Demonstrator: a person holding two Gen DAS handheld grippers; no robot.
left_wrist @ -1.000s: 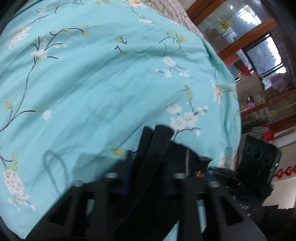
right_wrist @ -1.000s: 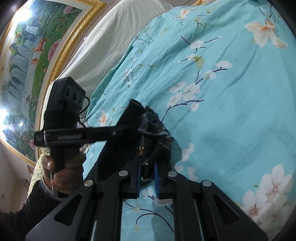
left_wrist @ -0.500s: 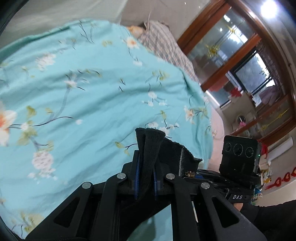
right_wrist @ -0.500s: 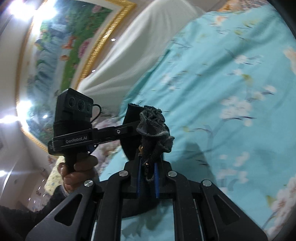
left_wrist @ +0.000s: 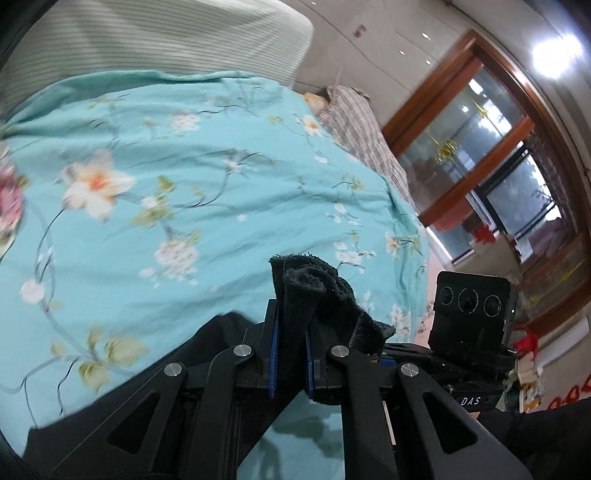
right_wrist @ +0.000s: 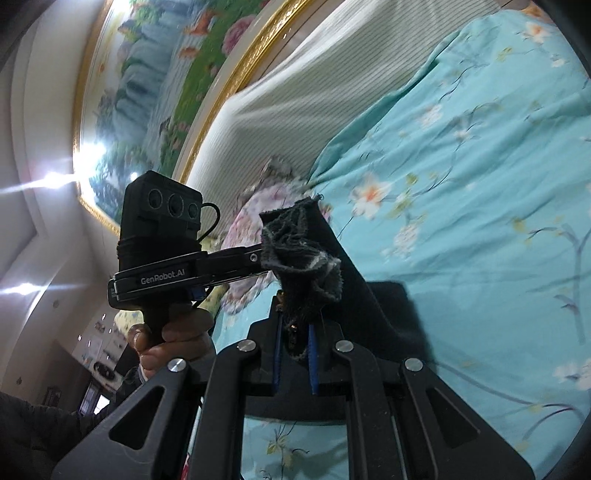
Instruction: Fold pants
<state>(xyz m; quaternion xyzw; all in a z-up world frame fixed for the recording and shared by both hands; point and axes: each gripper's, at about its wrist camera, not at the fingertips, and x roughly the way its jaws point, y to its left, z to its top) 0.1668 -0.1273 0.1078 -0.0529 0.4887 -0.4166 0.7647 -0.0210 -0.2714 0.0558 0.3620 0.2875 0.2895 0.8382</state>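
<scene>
Against the earlier views, both cameras have tipped up: the striped cream headboard cushion [left_wrist: 155,33] and the wood-framed glass doors [left_wrist: 476,147] now fill the upper part of the left view, where a second ago the turquoise floral bedspread [left_wrist: 184,177] filled nearly all of it. The dark, soft-knit pants [left_wrist: 317,299] have come up with the grippers, so the garment is being lifted off the bed, probably to shake it out or lay it flat before the first fold.

The left gripper [left_wrist: 291,354] is clenched on a bunched edge of the pants at lower centre of its frame. The right gripper [right_wrist: 295,354] is likewise clamped on a frayed, crumpled edge, with a dark panel of fabric [right_wrist: 354,295] hanging down and to the right over the bedspread.

Count: one pair of pants, two grippers, each grasping it; one hand [right_wrist: 170,339] visible at lower left of the right view, holding the other gripper's handle; one bedspread; one gilt-framed landscape painting [right_wrist: 155,92].
</scene>
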